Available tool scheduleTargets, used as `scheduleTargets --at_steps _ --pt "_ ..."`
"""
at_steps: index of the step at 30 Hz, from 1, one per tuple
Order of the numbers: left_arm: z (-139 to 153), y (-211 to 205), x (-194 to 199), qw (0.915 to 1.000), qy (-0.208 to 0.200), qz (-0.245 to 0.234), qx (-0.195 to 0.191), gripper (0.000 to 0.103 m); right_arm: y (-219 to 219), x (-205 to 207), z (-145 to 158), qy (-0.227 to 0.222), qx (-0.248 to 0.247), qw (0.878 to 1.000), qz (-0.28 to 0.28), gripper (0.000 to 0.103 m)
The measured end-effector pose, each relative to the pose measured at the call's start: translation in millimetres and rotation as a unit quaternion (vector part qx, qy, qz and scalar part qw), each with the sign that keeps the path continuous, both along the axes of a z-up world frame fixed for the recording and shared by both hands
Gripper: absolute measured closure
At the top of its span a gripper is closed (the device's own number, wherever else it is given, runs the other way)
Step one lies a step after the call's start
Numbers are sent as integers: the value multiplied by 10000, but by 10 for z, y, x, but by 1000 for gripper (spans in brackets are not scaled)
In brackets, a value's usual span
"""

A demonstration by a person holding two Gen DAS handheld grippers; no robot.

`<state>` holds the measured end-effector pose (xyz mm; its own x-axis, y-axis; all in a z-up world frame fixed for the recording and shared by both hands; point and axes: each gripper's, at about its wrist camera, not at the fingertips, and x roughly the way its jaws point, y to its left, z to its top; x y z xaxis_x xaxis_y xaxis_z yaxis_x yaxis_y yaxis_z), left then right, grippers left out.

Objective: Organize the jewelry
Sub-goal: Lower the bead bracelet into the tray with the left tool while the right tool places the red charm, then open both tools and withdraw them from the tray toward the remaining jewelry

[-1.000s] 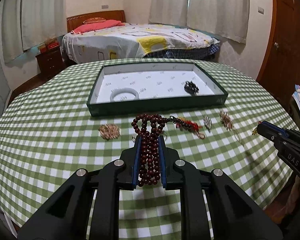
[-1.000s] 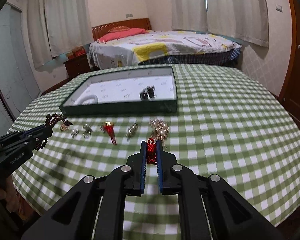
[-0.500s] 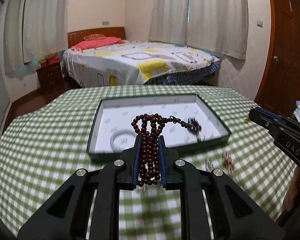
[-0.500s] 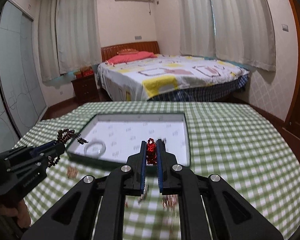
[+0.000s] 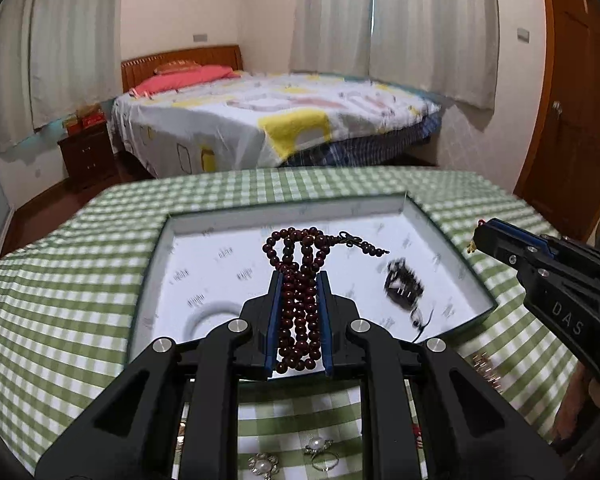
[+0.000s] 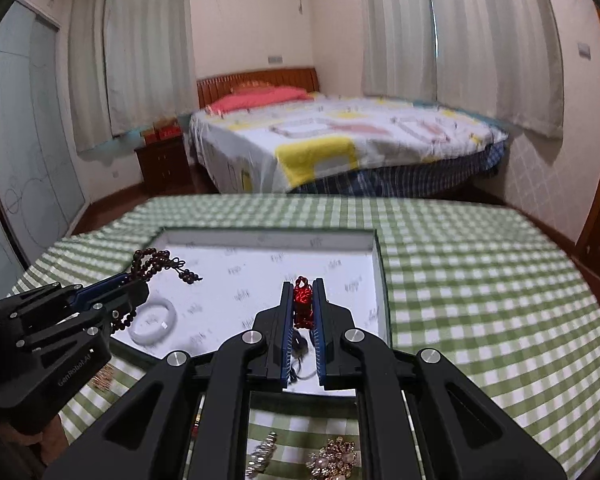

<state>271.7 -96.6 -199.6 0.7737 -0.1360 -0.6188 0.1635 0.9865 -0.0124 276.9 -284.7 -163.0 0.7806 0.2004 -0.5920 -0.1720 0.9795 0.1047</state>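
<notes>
My left gripper (image 5: 299,280) is shut on a dark red bead bracelet (image 5: 300,308) and holds it above the near middle of a green tray with a white lining (image 5: 228,220). My right gripper (image 6: 302,292) is shut on a red knotted ornament (image 6: 302,300) above the tray's near right part (image 6: 374,256). A white bangle (image 6: 154,320) and a black piece (image 5: 404,284) lie in the tray. The left gripper with the beads also shows in the right wrist view (image 6: 100,304), and the right gripper shows at the right of the left wrist view (image 5: 548,276).
The tray sits on a round table with a green checked cloth (image 6: 480,280). Loose rings (image 5: 320,450) and gold brooches (image 6: 336,456) lie on the cloth near the front edge. A bed (image 5: 280,120) and a wooden door (image 5: 572,100) stand beyond the table.
Both grippers have lifted off the cloth with their pieces and moved forward over the tray. The loose jewelry on the cloth now lies beneath and behind the fingers.
</notes>
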Motion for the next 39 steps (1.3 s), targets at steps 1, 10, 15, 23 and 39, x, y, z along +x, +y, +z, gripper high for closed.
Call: scheduleTargets --at_steps 1,10,15,23,39 --pt "-44 -2 27 10000 63 -1 23 87 -9 21 -45 64 -1 10000 0 93" --pt "-462 95 242 9973 714 152 -63 86 -28 187 -449 668 -91 9977 -15 93" --pt "-502 146 286 9958 866 248 -170 83 -72 261 -532 844 -84 9964 -72 93" --pt "-502 150 265 9957 866 242 -203 62 -92 278 -578 962 -65 9953 -95 91" --pt "-328 173 60 9969 673 240 -337 44 -144 56 -339 583 21 9980 -246 56"
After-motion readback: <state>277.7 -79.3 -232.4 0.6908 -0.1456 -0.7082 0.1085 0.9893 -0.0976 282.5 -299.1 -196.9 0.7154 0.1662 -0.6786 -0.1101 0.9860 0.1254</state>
